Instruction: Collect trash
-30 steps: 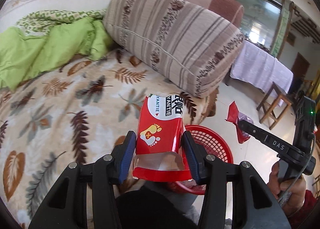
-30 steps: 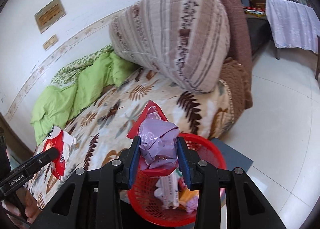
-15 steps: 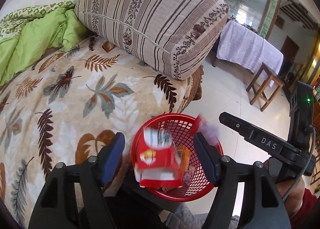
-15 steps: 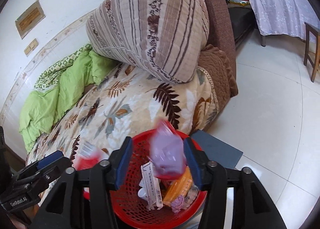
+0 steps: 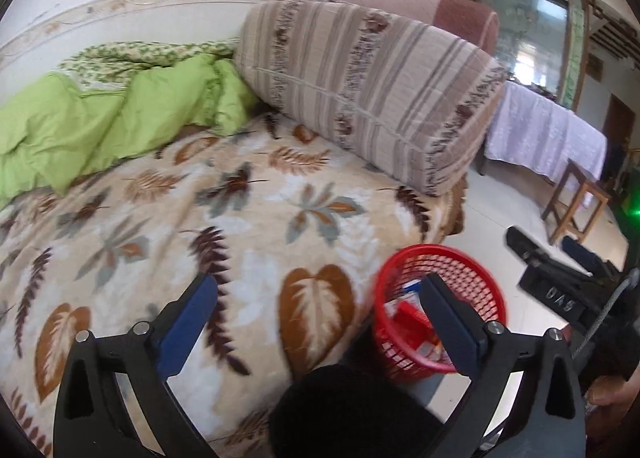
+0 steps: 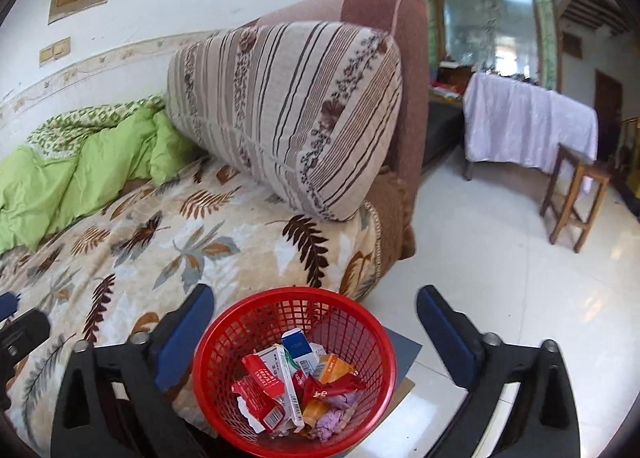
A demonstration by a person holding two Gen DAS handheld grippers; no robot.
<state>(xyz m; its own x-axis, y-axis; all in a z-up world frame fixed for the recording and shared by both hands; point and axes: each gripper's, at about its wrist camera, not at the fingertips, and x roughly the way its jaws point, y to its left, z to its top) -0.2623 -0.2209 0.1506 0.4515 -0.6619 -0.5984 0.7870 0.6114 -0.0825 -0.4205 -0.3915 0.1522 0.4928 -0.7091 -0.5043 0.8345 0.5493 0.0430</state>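
Observation:
A red mesh basket (image 6: 360,322) stands on the floor by the bed's foot; it also shows in the left wrist view (image 5: 476,274). Inside lie several wrappers and boxes, among them a red packet (image 6: 262,390) and a crumpled purple wrapper (image 6: 332,416). My right gripper (image 6: 316,318) is open and empty, directly above the basket. My left gripper (image 5: 320,306) is open and empty, over the bed's edge just left of the basket. The right gripper also shows at the right of the left wrist view (image 5: 560,282).
A leaf-patterned blanket (image 5: 180,217) covers the bed, with a green quilt (image 5: 100,129) and a large striped cushion (image 5: 372,89) at the back. A dark mat (image 6: 402,354) lies under the basket. A wooden stool (image 6: 576,197) and a cloth-covered table (image 6: 528,125) stand on the white floor.
Both grippers opened and let go of their trash: the red packet and the purple wrapper fell into the basket. Both grippers then lifted back, wide open.

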